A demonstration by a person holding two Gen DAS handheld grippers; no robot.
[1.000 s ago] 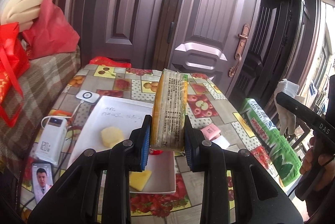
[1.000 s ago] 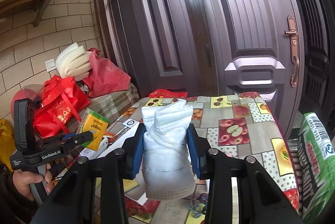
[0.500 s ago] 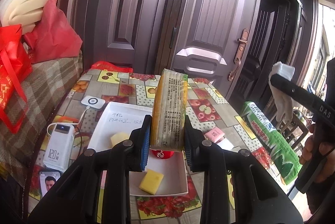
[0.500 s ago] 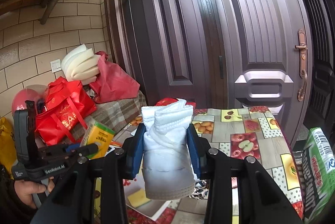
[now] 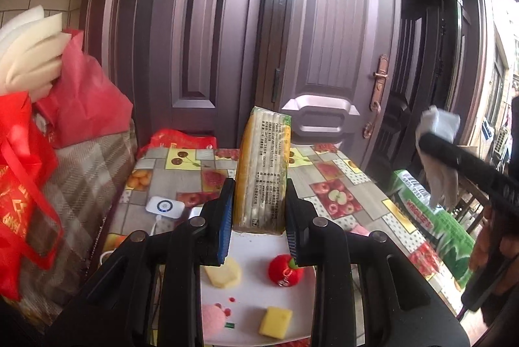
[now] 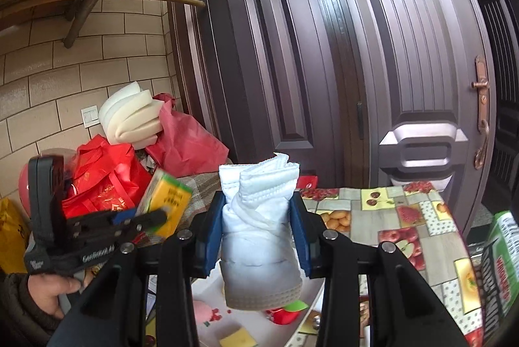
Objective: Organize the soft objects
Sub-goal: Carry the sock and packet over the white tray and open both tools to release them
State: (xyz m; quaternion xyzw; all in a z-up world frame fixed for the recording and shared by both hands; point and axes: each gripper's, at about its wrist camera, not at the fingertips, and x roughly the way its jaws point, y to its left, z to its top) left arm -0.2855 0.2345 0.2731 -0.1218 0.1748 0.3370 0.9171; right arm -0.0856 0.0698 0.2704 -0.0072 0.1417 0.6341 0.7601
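Observation:
My left gripper (image 5: 259, 210) is shut on a yellow tissue pack (image 5: 262, 168), held upright above the white tray (image 5: 253, 246); the right wrist view shows this pack (image 6: 167, 197) and left gripper (image 6: 142, 219) at left. Between the blue pads of my right gripper (image 6: 258, 233), shut, hangs a folded white cloth (image 6: 258, 217); the left wrist view has that cloth (image 5: 439, 152) at the right edge. On the tray lie a pale yellow piece (image 5: 223, 272), a red strawberry toy (image 5: 285, 270), a pink soft piece (image 5: 212, 317) and a yellow sponge cube (image 5: 275, 317).
A fruit-patterned tablecloth covers the table (image 5: 337, 185). A white round-buttoned device (image 5: 163, 205) lies left of the tray. Red bags (image 5: 22, 172) and white foam (image 5: 29, 52) pile up at left, a green package (image 5: 434, 217) at right. Dark doors (image 5: 331, 55) stand behind.
Both grippers rose and drew back from the table with their loads still held. More of the tray shows below the left gripper, including the strawberry toy and pink piece.

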